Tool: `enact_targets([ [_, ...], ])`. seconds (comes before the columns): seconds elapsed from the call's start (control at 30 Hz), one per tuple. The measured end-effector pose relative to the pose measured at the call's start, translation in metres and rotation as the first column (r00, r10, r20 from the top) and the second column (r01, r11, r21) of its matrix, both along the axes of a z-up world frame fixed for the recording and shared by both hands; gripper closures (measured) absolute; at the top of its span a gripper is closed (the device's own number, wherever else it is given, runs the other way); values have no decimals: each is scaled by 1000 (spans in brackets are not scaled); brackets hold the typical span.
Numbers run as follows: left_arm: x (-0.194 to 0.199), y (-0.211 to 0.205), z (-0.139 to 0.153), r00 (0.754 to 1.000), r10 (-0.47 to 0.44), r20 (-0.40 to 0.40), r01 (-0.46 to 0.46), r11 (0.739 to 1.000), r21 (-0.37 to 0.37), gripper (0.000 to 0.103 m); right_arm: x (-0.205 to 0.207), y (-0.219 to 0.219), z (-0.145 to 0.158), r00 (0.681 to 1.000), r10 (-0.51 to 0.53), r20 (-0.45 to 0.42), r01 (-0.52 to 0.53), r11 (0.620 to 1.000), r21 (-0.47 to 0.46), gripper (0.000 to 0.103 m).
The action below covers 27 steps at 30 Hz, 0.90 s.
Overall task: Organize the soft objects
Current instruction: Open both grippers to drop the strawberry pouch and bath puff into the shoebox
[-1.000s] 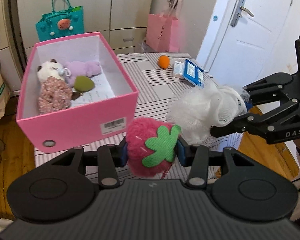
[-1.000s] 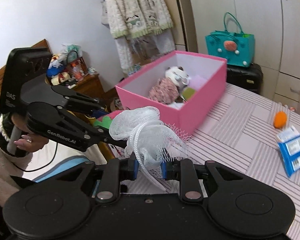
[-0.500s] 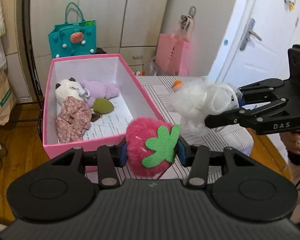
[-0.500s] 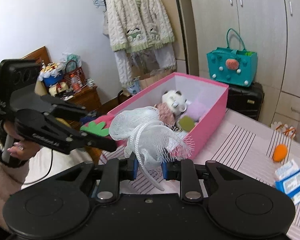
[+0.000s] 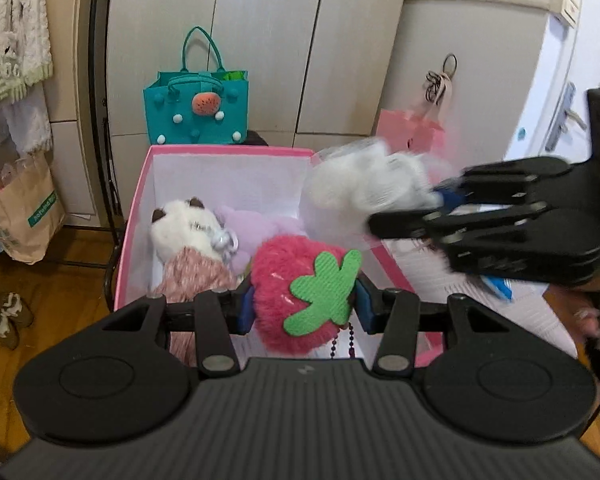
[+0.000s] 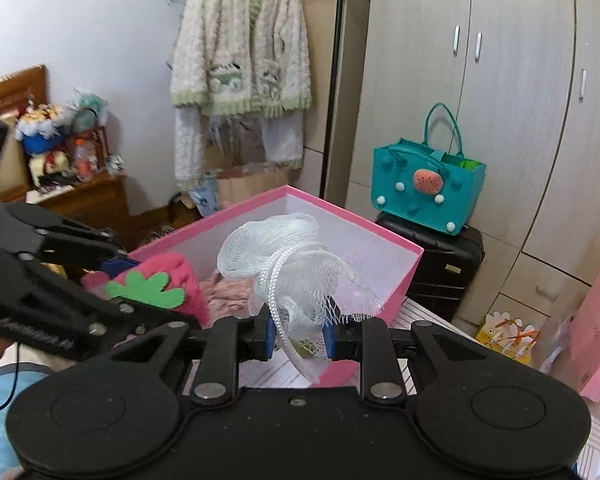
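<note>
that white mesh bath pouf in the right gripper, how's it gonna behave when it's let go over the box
The white mesh bath pouf is probably very light and floppy: its open netting billows loosely above the right gripper. It would likely drop softly into the pink box without rolling. Its cord loop hangs by the fingers and might snag.

Strawberry plush (image 5: 304,290) over box (image 5: 134,216); mesh sponge (image 5: 366,184) right; bag (image 5: 196,108) behind.

Mesh pouf (image 5: 374,186) motion-blurred; plush strawberry (image 5: 300,290) hides box (image 5: 134,216) floor.
</note>
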State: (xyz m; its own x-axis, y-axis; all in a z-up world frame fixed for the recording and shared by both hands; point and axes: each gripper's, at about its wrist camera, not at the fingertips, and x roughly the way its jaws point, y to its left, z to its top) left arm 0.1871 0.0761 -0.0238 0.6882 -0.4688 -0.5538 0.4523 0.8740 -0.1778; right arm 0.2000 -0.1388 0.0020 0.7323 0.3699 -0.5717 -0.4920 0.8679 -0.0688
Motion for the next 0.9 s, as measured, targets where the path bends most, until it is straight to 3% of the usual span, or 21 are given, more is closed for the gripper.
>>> enact_targets([
  [0.13, 19, -5, -7, 999, 36, 12, -36, 999, 2, 56, 33, 6, -12, 998, -6, -57, 7, 1000, 12, 76],
  [0.27, 41, -8, -20, 997, 57, -46, -57, 998, -1, 56, 56, 9, -24, 993, -17, -118, 22, 999, 42, 73],
  [0.47, 56, -18, -31, 986, 60, -154, -61, 998, -2, 54, 66, 21, -34, 987, -77, -140, 69, 996, -60, 70],
  [0.6, 50, -18, -26, 988, 85, -127, -87, 996, -14, 43, 63, 16, -24, 989, -92, -114, 93, 996, 5, 45],
  [0.9, 21, -6, -16, 994, 91, -60, -92, 996, -21, 38, 18, -11, -8, 993, -84, -78, 94, 987, 133, 44],
])
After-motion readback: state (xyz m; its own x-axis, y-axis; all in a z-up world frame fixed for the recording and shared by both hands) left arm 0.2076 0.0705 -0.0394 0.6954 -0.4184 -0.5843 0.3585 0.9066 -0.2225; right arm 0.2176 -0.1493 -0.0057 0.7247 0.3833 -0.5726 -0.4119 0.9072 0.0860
